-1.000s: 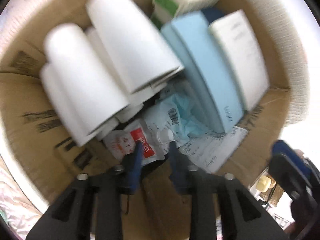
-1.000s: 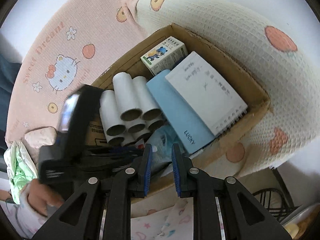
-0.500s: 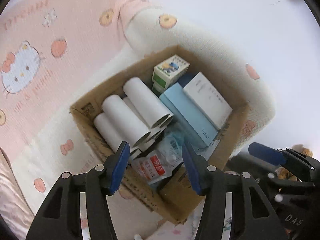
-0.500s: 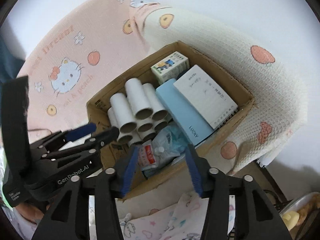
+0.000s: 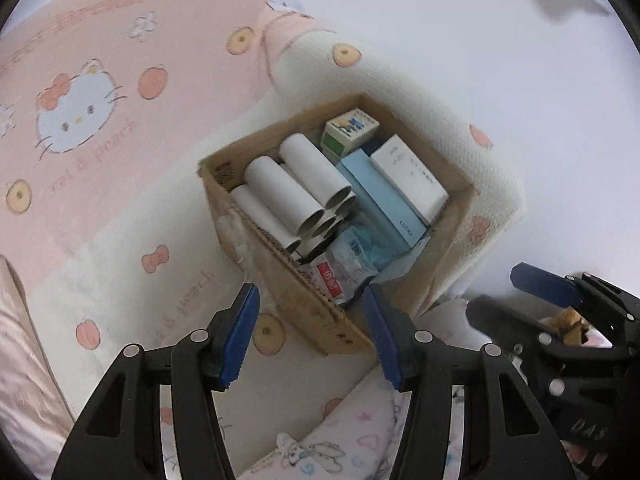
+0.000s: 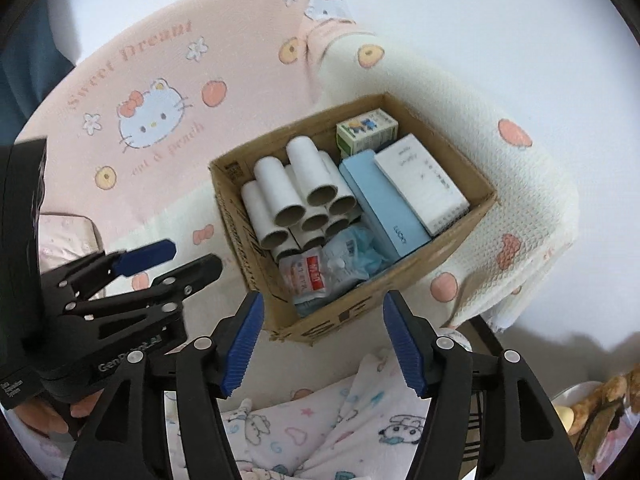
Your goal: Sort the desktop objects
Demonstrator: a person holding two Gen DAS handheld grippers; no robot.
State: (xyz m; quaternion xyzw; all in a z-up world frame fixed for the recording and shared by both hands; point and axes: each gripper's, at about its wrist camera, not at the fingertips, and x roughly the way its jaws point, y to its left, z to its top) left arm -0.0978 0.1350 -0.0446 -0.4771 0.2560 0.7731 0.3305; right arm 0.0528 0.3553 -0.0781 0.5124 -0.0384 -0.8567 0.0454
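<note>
A: Hovering above the cardboard box (image 6: 360, 320); right hand-held gripper (image 6: 323, 338) has jaws apart and just been opening, nothing between them.

B: Left one?

A: Left hand-held gripper (image 5: 310, 334) also apart, empty. Box sits at 12 o'clock of both.

B: Contents?

A: Paper tubes (image 6: 296, 208), long axes running 11-to-5, red-label packet (image 6: 306, 274) at the near wall. Right looks slightly nearer.
</note>
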